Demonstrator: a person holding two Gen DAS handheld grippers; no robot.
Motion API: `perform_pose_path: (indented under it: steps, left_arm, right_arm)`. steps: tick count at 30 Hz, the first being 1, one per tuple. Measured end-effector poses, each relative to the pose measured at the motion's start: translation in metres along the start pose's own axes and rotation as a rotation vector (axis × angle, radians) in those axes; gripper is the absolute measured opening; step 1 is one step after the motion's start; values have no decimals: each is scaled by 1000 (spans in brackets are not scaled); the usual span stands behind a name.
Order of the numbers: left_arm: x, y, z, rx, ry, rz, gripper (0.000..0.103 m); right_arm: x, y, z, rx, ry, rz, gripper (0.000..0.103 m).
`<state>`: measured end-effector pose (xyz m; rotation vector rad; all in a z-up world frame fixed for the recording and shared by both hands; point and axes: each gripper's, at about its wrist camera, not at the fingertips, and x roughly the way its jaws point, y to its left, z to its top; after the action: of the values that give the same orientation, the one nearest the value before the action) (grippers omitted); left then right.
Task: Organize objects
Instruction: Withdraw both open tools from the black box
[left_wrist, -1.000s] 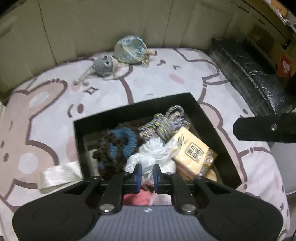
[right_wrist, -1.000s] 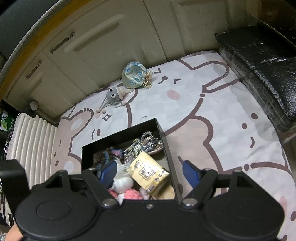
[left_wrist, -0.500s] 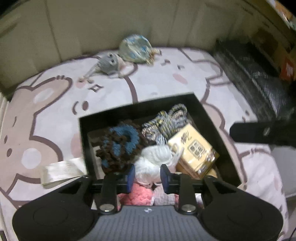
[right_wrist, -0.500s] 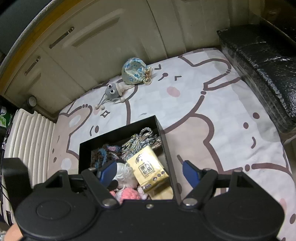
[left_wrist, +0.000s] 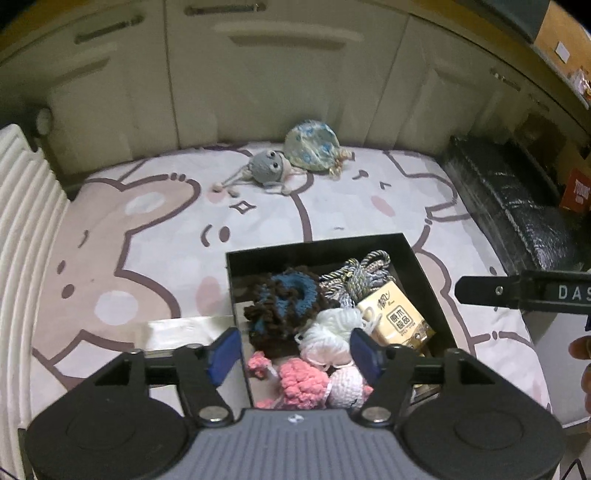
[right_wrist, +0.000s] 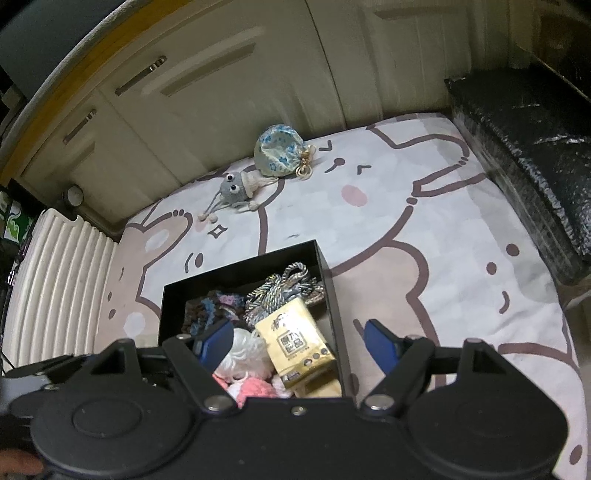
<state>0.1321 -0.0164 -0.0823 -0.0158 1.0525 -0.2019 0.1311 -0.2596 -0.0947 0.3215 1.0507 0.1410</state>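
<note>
A black box (left_wrist: 430, 280) (right_wrist: 334, 295) on the cartoon-print mat holds a brown-and-blue crochet piece (left_wrist: 288, 299), a white yarn ball (left_wrist: 332, 328), pink knits (left_wrist: 301, 380), braided cord (left_wrist: 354, 275) and a yellow tissue pack (left_wrist: 397, 319) (right_wrist: 295, 339). My left gripper (left_wrist: 297, 354) hovers above the box's near end, its jaws opening, with nothing pressed between the pads. My right gripper (right_wrist: 297, 341) stands open over the box's right wall, gripping nothing. A grey crochet toy (left_wrist: 267, 168) (right_wrist: 234, 188) and a blue floral pouch (left_wrist: 314, 147) (right_wrist: 279, 151) lie at the mat's far side.
Cream cabinet doors (left_wrist: 280, 74) close off the far side. A black wrapped block (left_wrist: 517, 206) (right_wrist: 535, 147) borders the mat on the right, a white ribbed radiator (left_wrist: 22, 229) on the left. A pale folded sheet (left_wrist: 177, 330) lies left of the box.
My left gripper let go of the white yarn ball, spread its jaws wide and rose away from the box. The right gripper kept still and open.
</note>
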Motion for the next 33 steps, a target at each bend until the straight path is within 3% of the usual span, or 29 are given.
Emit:
perform_pose_path:
  steps: [6,12,21,33]
  left_arm:
    - [-13,6,-2,-32,-25,35,92]
    - [-23,11,-5,-57,-40,59,99]
    - [-31,11,-8,-62,-51,88,103]
    - [-28,16,-9,-79,-58,107,103]
  right_arm:
    - [-6,-1,-2,-33,-14,-5,79]
    - [-14,2,-7,-101,-46,-7,85]
    - [-19,7,-13,-202,-78,-50,101]
    - [-18,3,-16,-228,-100,-67,103]
